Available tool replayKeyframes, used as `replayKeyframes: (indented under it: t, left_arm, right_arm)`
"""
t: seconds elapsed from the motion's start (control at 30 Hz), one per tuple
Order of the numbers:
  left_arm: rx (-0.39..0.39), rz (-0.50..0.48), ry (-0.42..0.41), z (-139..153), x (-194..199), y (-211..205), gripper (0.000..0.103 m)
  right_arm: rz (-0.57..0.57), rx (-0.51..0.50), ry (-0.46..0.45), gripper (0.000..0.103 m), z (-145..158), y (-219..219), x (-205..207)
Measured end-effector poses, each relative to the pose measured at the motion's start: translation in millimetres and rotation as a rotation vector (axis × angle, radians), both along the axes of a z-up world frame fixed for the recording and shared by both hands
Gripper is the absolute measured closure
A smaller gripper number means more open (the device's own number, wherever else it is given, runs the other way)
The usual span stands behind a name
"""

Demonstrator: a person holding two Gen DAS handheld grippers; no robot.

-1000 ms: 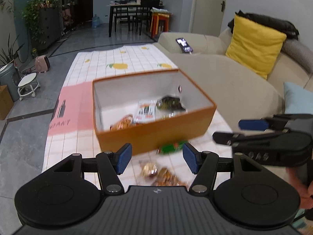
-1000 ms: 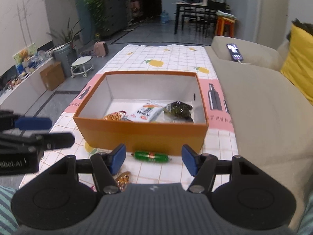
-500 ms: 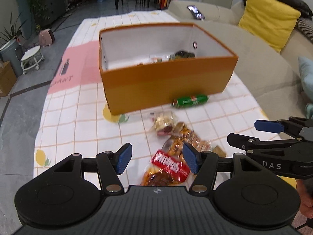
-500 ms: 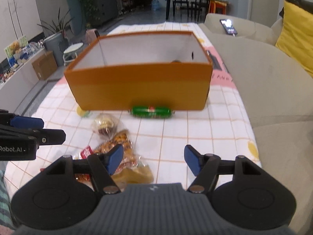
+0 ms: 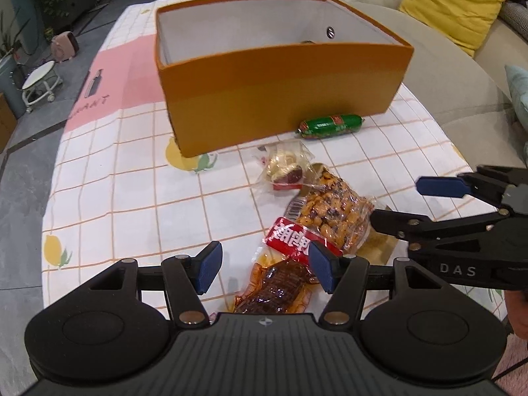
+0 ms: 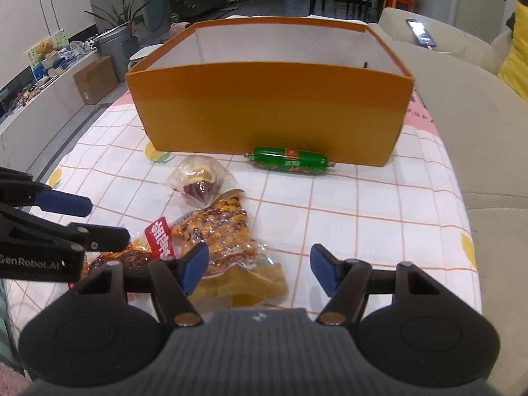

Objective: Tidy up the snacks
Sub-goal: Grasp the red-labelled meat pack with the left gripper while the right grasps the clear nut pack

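Observation:
An orange box [image 5: 280, 99] [image 6: 270, 109] stands on the checked tablecloth. A green sausage [image 5: 330, 126] [image 6: 290, 160] lies against its near wall. Nearer lie a clear-wrapped pastry [image 5: 285, 168] [image 6: 198, 178], a bag of orange crackers [image 5: 333, 213] [image 6: 221, 231], and a red-labelled brown meat pack [image 5: 280, 280] [image 6: 158, 241]. My left gripper [image 5: 264, 265] is open, low over the meat pack. My right gripper [image 6: 259, 269] is open over the cloth, just right of the cracker bag. Each gripper shows from the side in the other view, the right one [image 5: 455, 211] and the left one [image 6: 49, 227]. The box's contents are hidden by its wall.
A beige sofa [image 5: 445, 66] with a yellow cushion [image 5: 452, 3] and a phone [image 6: 420, 31] runs along the table's right. The floor, a small white stool [image 5: 39, 82] and a cardboard carton [image 6: 95, 79] lie to the left. The tablecloth's near edge is close below both grippers.
Both grippers have dropped and pulled back from above the box to low over the loose snacks in front of it. Both stay open and empty.

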State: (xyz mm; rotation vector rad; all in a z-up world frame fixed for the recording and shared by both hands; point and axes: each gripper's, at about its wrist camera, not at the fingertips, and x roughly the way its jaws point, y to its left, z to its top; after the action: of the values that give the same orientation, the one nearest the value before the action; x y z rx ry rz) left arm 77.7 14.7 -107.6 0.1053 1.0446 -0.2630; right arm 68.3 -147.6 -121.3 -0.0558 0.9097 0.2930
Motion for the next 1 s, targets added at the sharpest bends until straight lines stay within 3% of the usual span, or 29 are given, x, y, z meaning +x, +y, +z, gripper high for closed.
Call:
replayKeyframes:
  t: [0.4, 0.6, 0.7, 0.77, 1.0]
  left_arm:
    - [0.056, -0.059, 0.138, -28.7, 0.3, 3.7, 0.029]
    - [0.102, -0.116, 0.209, -38.0, -2.5, -3.0, 0.021]
    - [0.117, -0.119, 0.199, -40.1, -4.6, -6.7, 0.019]
    - [0.103, -0.086, 0.191, -38.8, -2.4, -5.2, 0.028]
    - [0.065, -0.020, 0.124, -37.7, -0.5, -7.6, 0.031]
  right_arm:
    - [0.095, 0.000, 0.063, 0.036, -23.0, 18.8, 12.1]
    - [0.143, -0.028, 0.067, 0.025, -33.6, 27.6, 19.7]
    - [0.147, -0.029, 0.069, 0.023, -36.0, 30.2, 23.9]
    - [0.143, -0.034, 0.069, 0.026, -35.6, 30.9, 23.7]
    - [0.039, -0.040, 0.109, 0.028, -33.4, 11.1, 21.2]
